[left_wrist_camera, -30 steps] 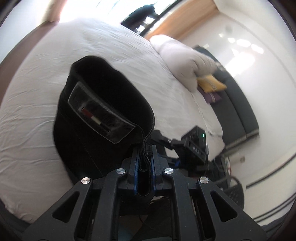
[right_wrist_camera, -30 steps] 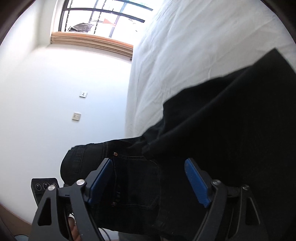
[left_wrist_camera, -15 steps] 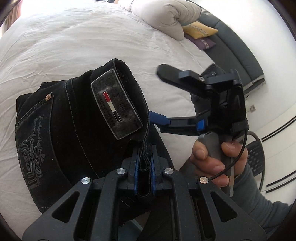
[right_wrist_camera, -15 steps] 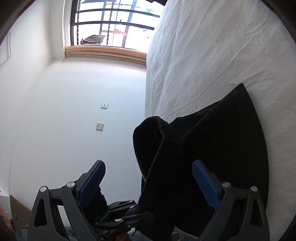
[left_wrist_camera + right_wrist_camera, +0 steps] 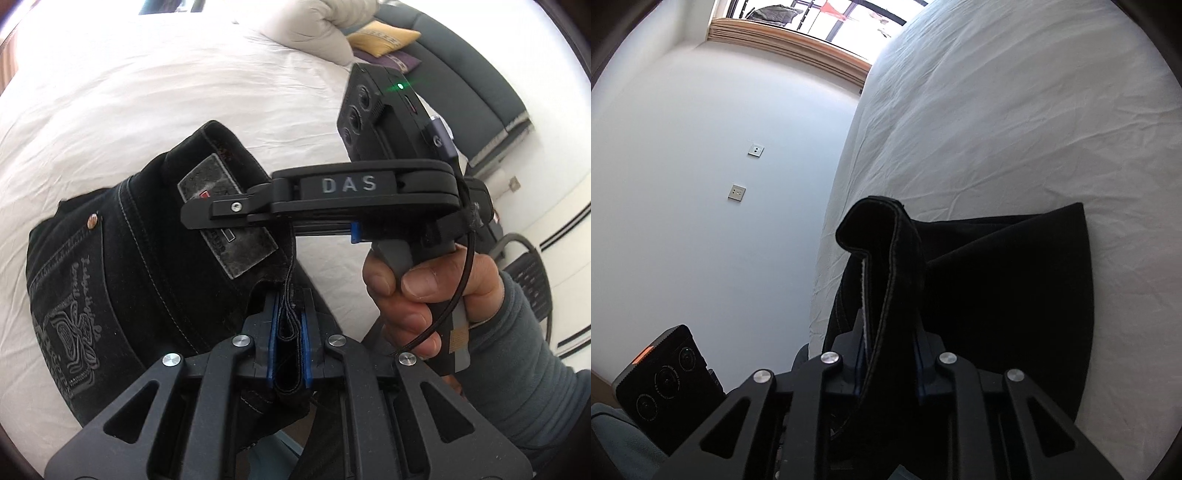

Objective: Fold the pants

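The left gripper (image 5: pixel 289 334) is sitting at the bottom centre of its own view, its blue pads pressing from both sides on a folded edge of the black pants (image 5: pixel 122 280). The pants are spreading up and to the left of it across the white bed (image 5: pixel 147 96), showing a back pocket with pale stitched lettering at the lower left and a grey label patch (image 5: pixel 227 218) near the middle of the frame. The right gripper (image 5: pixel 221 212) is crossing the centre of that same view side-on, reaching leftward over the label patch, while the right hand (image 5: pixel 424 291) is wrapping around its handle at the right of the frame. A white pillow (image 5: pixel 306 26) and a yellow cushion (image 5: pixel 384 37) are lying along the top edge.

In the right wrist view, the right gripper (image 5: pixel 889 356) is clamping narrowly on a thick seamed band of the pants (image 5: pixel 1004 295), which is rising from between the pads and curling over at the centre of the frame. The rest of the dark cloth is lying on the bed (image 5: pixel 1015 110) at the right. A white wall (image 5: pixel 701 166) is filling the left of the frame.
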### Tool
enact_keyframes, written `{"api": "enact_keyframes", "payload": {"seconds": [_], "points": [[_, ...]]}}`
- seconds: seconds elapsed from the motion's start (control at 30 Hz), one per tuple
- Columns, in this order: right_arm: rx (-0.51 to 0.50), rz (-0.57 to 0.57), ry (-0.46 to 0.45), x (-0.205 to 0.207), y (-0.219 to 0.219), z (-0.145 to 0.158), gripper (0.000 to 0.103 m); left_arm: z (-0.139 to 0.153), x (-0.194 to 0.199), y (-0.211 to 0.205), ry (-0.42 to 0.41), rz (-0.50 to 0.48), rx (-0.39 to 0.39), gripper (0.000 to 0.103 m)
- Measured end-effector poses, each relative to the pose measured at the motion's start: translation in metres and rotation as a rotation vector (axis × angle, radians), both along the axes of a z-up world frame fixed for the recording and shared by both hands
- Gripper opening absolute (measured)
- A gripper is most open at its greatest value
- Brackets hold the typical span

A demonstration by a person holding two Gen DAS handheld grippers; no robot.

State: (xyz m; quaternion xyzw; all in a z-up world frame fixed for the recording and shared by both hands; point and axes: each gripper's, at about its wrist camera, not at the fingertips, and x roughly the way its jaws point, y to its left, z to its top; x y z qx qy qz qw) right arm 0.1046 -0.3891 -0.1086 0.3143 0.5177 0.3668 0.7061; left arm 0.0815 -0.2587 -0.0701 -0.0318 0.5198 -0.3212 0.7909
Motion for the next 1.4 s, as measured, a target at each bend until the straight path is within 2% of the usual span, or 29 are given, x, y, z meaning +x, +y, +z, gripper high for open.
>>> {"api": "enact_keyframes", "payload": {"seconds": [0.1, 0.23, 0.4, 0.6, 0.7, 0.8, 0.83, 0.87, 0.9, 0.93, 1.0, 1.03, 1.13, 1.2, 1.33, 1.4], "points": [[-0.006, -0.018, 0.013, 0.003, -0.009, -0.006, 0.021, -0.015, 0.005, -0.012, 0.034, -0.012, 0.017, 0.009], [-0.015, -0.061, 0.054, 0.009, -0.015, -0.033, 0.021, -0.037, 0.018, -0.027, 0.091, -0.004, 0.028, 0.009], [-0.011, -0.091, 0.069, 0.012, -0.020, -0.046, 0.021, -0.040, 0.019, -0.050, 0.079, -0.014, 0.051, 0.009], [-0.030, -0.100, 0.061, 0.020, -0.017, -0.041, 0.021, -0.048, 0.013, -0.060, 0.069, -0.020, 0.047, 0.009], [-0.038, -0.107, 0.071, 0.016, -0.021, -0.049, 0.021, -0.059, 0.007, -0.055, 0.084, -0.020, 0.027, 0.011], [-0.013, -0.141, 0.087, 0.011, -0.026, -0.057, 0.021, -0.060, 0.009, -0.043, 0.103, -0.023, -0.018, 0.019], [-0.003, -0.154, 0.089, 0.009, -0.030, -0.058, 0.021, -0.057, 0.007, -0.039, 0.109, -0.024, -0.027, 0.030], [0.005, -0.168, 0.091, 0.005, -0.034, -0.059, 0.026, -0.054, 0.005, -0.036, 0.110, -0.021, -0.031, 0.040], [0.013, -0.177, 0.095, 0.003, -0.037, -0.059, 0.032, -0.047, 0.001, -0.029, 0.103, -0.013, -0.048, 0.061], [0.014, -0.189, 0.097, 0.000, -0.039, -0.057, 0.033, -0.039, -0.003, -0.021, 0.085, -0.001, -0.067, 0.072], [-0.017, -0.212, 0.086, -0.004, -0.043, -0.050, 0.039, -0.021, -0.011, -0.003, 0.022, 0.029, -0.079, 0.077], [-0.034, -0.232, 0.078, -0.007, -0.048, -0.044, 0.039, -0.013, -0.013, 0.009, -0.009, 0.055, -0.057, 0.077], [-0.083, -0.288, 0.054, -0.013, -0.061, -0.025, 0.043, -0.006, -0.011, 0.044, -0.036, 0.166, -0.023, 0.077], [-0.077, -0.297, 0.027, -0.019, -0.063, -0.009, 0.043, -0.010, -0.005, 0.065, -0.032, 0.210, -0.005, 0.077], [-0.030, -0.218, -0.036, -0.036, -0.034, 0.022, 0.043, -0.022, 0.015, 0.100, -0.022, 0.297, 0.026, 0.077], [-0.028, -0.166, -0.044, -0.047, -0.016, 0.024, 0.044, -0.029, 0.020, 0.104, -0.025, 0.303, 0.051, 0.077]]}}
